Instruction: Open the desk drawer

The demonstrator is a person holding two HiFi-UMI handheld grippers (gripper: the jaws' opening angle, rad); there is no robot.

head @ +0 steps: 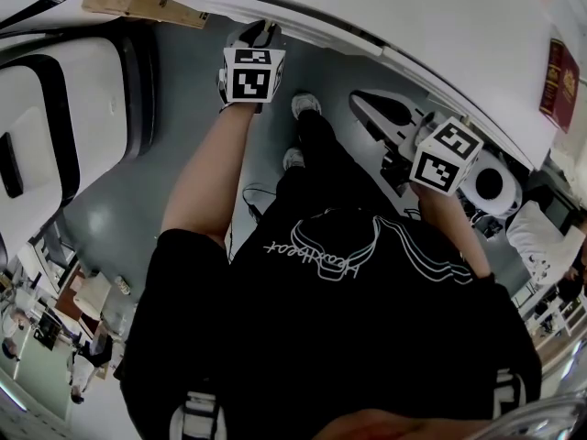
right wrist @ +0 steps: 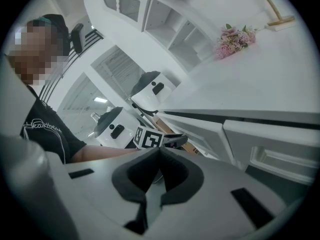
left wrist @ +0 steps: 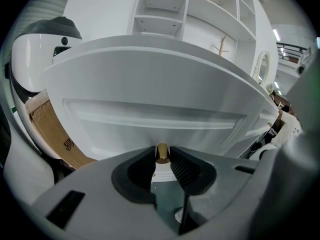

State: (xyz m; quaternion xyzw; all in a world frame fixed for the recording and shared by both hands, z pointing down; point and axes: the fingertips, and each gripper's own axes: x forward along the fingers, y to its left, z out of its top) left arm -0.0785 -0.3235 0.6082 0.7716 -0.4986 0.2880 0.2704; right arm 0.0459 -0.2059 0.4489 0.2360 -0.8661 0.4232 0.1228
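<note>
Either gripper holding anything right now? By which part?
Left gripper: jaws closed on the sides of the brass knob on the drawer front. Right gripper: jaws together, holding nothing.

My left gripper (left wrist: pixel 162 156) sits at the brass knob (left wrist: pixel 162 152) of the white drawer front (left wrist: pixel 150 116). The jaws stand one on each side of the knob, and their tips look to be touching it. I see the drawer's recessed panel above, under the desk top's edge (left wrist: pixel 150 46). A cardboard box (left wrist: pixel 52 134) leans at the left, and white shelving (left wrist: pixel 165 9) stands behind.
</note>
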